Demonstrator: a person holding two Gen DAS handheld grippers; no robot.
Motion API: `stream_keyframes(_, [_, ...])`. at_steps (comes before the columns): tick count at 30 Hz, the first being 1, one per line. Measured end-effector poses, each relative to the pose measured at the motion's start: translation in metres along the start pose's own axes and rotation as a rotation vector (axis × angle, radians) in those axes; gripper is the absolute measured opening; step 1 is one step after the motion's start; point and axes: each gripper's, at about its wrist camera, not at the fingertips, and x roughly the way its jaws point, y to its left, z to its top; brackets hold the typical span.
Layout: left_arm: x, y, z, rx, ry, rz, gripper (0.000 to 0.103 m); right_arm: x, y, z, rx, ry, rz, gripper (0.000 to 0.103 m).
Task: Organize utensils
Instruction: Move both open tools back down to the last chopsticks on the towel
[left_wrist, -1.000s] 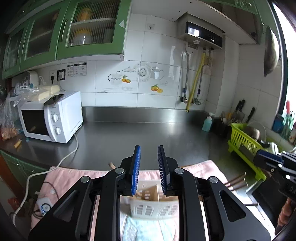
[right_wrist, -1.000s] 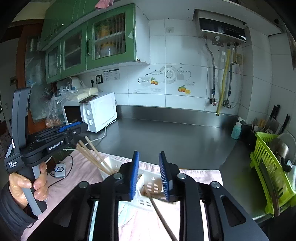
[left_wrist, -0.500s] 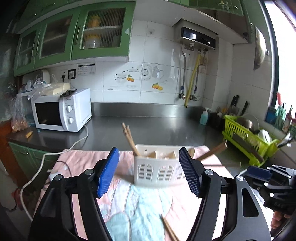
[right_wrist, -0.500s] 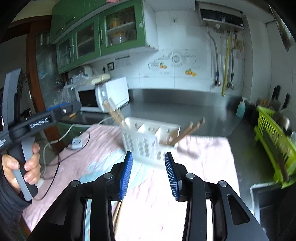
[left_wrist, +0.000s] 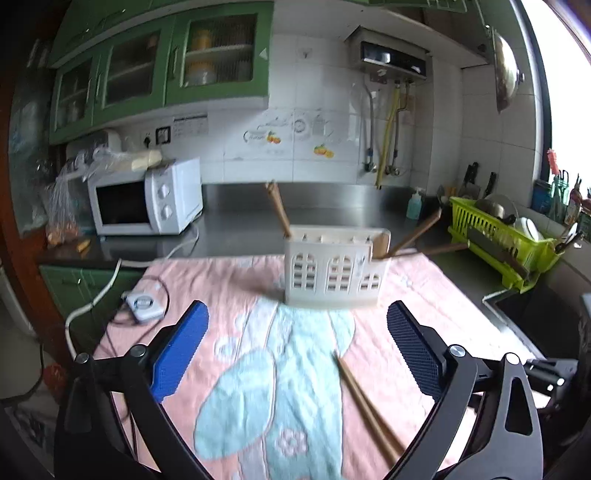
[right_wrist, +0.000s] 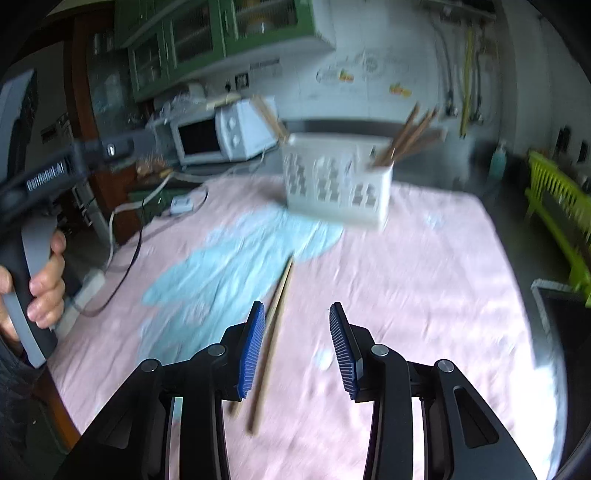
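The left gripper (left_wrist: 297, 352), whose jaws have just been opening, gapes wide and empty above the pink cloth (left_wrist: 229, 288); the right gripper (right_wrist: 297, 349) is parted, grasping nothing. Loose chopsticks (right_wrist: 273, 325) lie on the cloth just beside its left pad. Farther off, the white utensil holder (left_wrist: 334, 267) stands upright on the cloth with chopsticks in its end compartments.

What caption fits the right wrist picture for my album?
Open right tongs hover above loose chopsticks on the pink towel, before the white utensil holder.
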Motion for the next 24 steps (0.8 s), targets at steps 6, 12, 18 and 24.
stream_keyframes(6, [-0.005, 0.011, -0.032, -0.008, 0.043, 0.046, 0.098, 0.029, 0.008, -0.037, 0.018, 0.107, 0.022, 0.03])
stream_keyframes(12, [-0.002, 0.018, -0.051, -0.007, 0.079, 0.091, 0.098, 0.055, 0.018, -0.052, 0.018, 0.172, 0.034, 0.024])
stream_keyframes(18, [0.004, 0.02, -0.068, 0.023, 0.115, 0.107, 0.098, 0.078, 0.02, -0.052, 0.035, 0.215, 0.03, 0.016])
stream_keyframes(24, [0.01, 0.018, -0.081, 0.023, 0.155, 0.103, 0.098, 0.081, 0.019, -0.049, 0.04, 0.215, -0.002, 0.007])
